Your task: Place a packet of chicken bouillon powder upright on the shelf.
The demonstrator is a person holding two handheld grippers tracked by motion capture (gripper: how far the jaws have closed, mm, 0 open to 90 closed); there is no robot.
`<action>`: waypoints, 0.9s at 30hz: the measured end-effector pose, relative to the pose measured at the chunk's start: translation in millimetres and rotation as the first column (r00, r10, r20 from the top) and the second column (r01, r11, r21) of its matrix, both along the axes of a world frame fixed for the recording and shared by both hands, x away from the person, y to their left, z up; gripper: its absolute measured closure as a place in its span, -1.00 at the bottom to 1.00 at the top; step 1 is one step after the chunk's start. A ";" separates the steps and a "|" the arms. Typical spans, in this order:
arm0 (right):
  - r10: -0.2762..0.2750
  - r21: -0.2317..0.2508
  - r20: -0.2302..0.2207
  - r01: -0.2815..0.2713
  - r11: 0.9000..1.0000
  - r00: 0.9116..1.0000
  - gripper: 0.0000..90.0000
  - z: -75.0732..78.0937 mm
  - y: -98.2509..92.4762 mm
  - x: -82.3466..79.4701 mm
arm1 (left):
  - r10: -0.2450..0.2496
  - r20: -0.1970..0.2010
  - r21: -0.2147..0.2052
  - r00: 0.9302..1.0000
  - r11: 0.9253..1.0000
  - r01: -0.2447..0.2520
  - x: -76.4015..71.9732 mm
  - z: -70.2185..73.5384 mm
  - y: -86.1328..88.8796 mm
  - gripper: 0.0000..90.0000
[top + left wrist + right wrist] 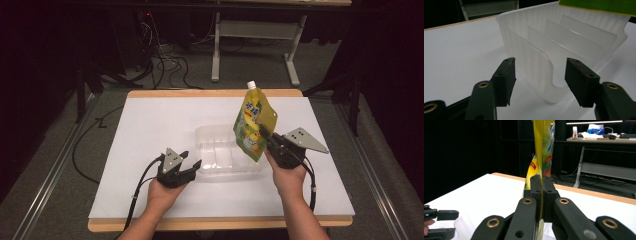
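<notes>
A yellow-green spouted pouch (pixel 252 125) with a white cap hangs upright above the right end of a clear plastic container (pixel 210 128). My right gripper (pixel 263 134) is shut on the pouch's lower right edge; in the right gripper view the jaws (pixel 542 178) pinch the thin pouch (pixel 543 150) edge-on. My left gripper (pixel 192 158) sits at the container's near left corner, open. In the left gripper view its jaws (pixel 541 60) stand either side of the container's ribbed end wall (pixel 524 47), with gaps showing. The pouch's bottom edge (pixel 599 6) shows over the far end.
The container has upright dividers inside and rests mid-table on a white mat (pixel 150 130) over a wooden tabletop (pixel 215 93). Beyond the table are a grey desk frame (pixel 255 30) and loose cables on the floor (pixel 165 65). Cables trail from both grippers toward the near edge.
</notes>
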State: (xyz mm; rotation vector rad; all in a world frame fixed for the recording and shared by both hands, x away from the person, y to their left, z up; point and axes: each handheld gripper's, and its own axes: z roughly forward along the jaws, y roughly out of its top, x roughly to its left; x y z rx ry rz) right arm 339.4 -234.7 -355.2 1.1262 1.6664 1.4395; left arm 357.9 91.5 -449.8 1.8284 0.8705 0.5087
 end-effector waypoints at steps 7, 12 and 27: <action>-0.001 -0.010 -0.004 0.001 1.000 1.000 1.00 -3.7 3.8 4.2 | 0.014 -0.022 -0.010 1.000 1.000 -0.014 6.4 -1.8 -3.5 0.03; -0.018 -0.012 -0.017 0.018 1.000 1.000 1.00 -7.7 7.2 6.5 | 0.018 -0.026 0.004 0.999 1.000 -0.018 8.9 -3.8 -6.4 0.16; -0.051 -0.027 -0.049 0.049 0.998 0.998 1.00 -18.2 18.9 17.1 | 0.024 -0.005 0.050 1.000 0.998 -0.024 6.6 -8.0 -16.0 0.48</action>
